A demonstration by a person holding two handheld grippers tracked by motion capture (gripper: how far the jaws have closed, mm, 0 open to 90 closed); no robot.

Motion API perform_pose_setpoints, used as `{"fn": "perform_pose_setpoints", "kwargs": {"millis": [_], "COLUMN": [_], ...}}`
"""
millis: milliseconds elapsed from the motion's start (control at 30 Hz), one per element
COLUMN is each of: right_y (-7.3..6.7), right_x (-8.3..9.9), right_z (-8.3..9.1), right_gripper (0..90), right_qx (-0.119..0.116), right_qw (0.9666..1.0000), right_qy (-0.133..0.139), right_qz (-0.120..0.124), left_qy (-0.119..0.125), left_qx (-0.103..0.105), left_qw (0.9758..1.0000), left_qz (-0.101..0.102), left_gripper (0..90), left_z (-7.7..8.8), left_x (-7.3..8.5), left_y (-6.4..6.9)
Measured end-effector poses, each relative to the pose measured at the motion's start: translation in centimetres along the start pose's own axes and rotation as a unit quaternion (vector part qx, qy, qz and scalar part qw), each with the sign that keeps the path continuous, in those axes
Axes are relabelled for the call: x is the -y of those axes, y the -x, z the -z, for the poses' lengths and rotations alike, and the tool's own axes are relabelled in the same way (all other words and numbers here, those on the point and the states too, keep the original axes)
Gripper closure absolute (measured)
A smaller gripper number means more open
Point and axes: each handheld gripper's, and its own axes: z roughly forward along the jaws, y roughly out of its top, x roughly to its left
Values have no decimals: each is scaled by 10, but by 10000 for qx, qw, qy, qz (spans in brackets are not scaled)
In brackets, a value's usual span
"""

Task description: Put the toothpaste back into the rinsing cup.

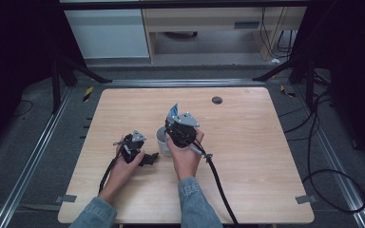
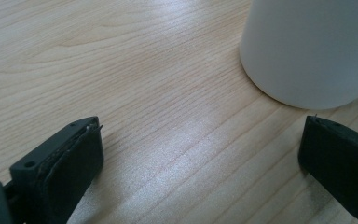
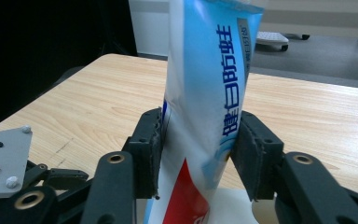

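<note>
A blue, white and red toothpaste tube (image 3: pixel 205 93) stands upright with its lower end in a white cup (image 3: pixel 235 205). My right gripper (image 3: pixel 200 154) has its two pads against the tube's sides, just above the cup. From above, the tube's top (image 1: pixel 173 112) sticks out past the right gripper (image 1: pixel 175 122), and the cup (image 1: pixel 161 137) sits under it near the table's middle. My left gripper (image 1: pixel 148 158) rests low on the wood, left of the cup. Its jaws (image 2: pixel 200 140) stand wide open with bare tabletop between them. The cup (image 2: pixel 307 51) lies just beyond its right jaw.
The wooden table (image 1: pixel 247 156) has a round dark grommet (image 1: pixel 217 100) at the back. A black cable (image 1: pixel 218 185) trails from the right gripper to the front edge. Dark stand legs and cables lie on the floor around the table.
</note>
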Motion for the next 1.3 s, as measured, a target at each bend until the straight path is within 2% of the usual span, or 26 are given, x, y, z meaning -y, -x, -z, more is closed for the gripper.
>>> {"fn": "perform_pose_setpoints", "kwargs": {"millis": [700,967,1300], "right_y": [-4,-7,-9], "right_x": [-3,-6,-11], "right_z": [3,6,7], "right_gripper": [494,464,358], "right_qx": [-22,-57,-82], "right_qw": [9999,9995,9972], "right_qy": [-36,-91,-351], "right_qz": [135,314,658], "left_qy": [0,-16,-18], "left_qx": [0,5,6], "left_qw": [10000,10000,10000], "left_qz": [-2,-20,-23], "left_gripper": [0,0,0], "left_z": [0,0,0], "left_x": [0,0,0], "left_y": [0,0,0]}}
